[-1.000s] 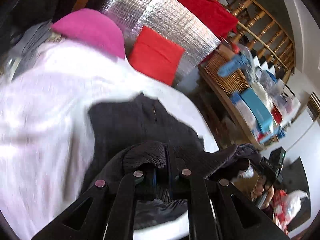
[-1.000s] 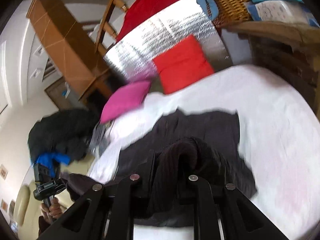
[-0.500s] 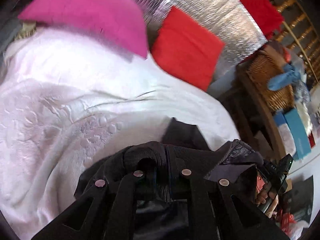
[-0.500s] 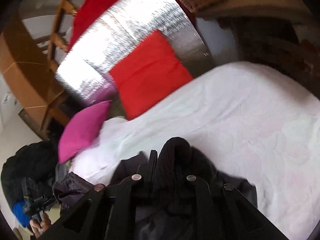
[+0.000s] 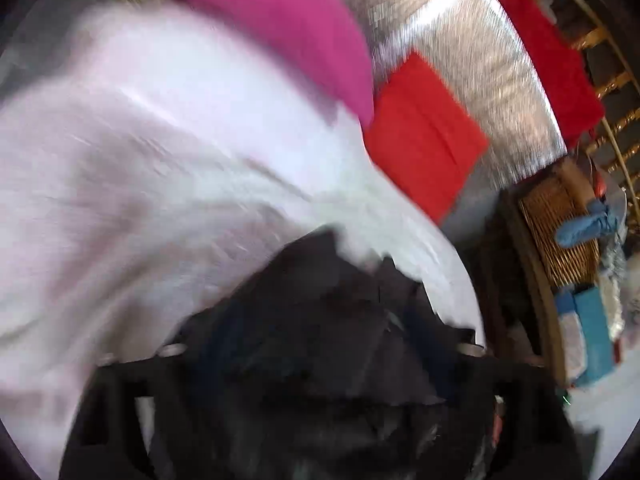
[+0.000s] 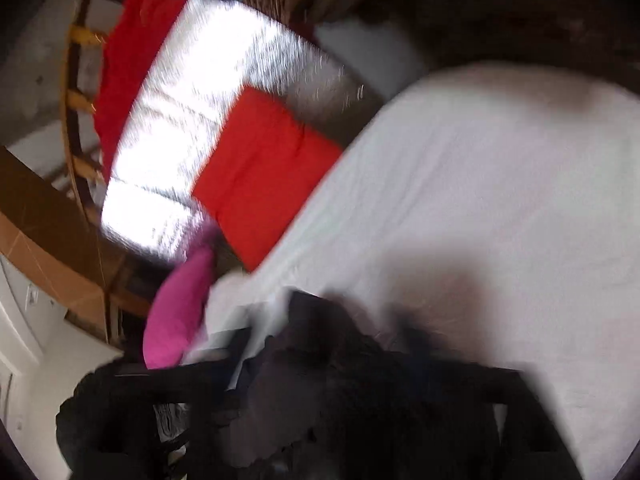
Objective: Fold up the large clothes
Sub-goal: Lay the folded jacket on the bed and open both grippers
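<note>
A dark knit garment (image 5: pixel 320 332) lies bunched on the white bed sheet (image 5: pixel 140 200). In the left wrist view my left gripper (image 5: pixel 320 360) has its jaws spread wide and the garment lies loose between them. In the right wrist view the same dark garment (image 6: pixel 320 380) lies heaped between the wide-spread jaws of my right gripper (image 6: pixel 320 384), on the white sheet (image 6: pixel 480 220). Both views are blurred by motion.
A pink pillow (image 5: pixel 272 20) and a red pillow (image 5: pixel 420 136) lean at the silver headboard (image 5: pixel 460 40). A wicker basket (image 5: pixel 560 220) and boxes stand on a wooden shelf to the right. The pink pillow (image 6: pixel 176 312) and red pillow (image 6: pixel 260 176) also show in the right wrist view.
Both grippers held pinched folds of the garment before; now both have opened wide and the garment has dropped onto the sheet. Both cameras have swung closer to the pillows.
</note>
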A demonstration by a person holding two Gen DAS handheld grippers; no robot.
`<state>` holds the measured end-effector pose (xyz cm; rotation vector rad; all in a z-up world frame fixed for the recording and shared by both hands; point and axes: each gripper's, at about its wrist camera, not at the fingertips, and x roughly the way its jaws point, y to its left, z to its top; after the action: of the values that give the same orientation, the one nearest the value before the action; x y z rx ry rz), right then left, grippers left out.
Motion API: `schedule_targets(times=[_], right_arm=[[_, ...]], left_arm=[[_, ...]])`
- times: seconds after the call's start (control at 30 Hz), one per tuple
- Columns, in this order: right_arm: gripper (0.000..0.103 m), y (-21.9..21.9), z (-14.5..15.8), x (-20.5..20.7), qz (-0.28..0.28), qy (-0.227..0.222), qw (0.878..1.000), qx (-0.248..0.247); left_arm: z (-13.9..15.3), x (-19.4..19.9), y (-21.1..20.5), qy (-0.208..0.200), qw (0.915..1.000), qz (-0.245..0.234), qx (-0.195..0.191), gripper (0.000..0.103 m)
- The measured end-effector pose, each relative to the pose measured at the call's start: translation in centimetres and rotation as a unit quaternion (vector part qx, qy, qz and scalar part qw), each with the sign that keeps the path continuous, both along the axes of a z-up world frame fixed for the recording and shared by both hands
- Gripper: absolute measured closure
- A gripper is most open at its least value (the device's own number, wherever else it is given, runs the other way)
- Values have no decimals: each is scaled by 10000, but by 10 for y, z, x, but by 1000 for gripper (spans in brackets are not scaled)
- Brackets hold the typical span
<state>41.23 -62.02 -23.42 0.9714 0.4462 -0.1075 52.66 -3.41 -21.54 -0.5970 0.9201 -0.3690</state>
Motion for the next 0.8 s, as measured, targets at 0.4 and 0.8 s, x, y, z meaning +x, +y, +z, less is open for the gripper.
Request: schedule_targets(times=[0.4, 0.8], right_arm=[[8, 54, 12, -144, 398, 182, 9984, 346], [8, 130, -75, -158, 715, 636, 9752, 1998]], left_arm=[[-25, -191, 21, 614, 9966, 267, -478, 14], [-82, -206, 11, 1452, 9753, 773, -1474, 14]])
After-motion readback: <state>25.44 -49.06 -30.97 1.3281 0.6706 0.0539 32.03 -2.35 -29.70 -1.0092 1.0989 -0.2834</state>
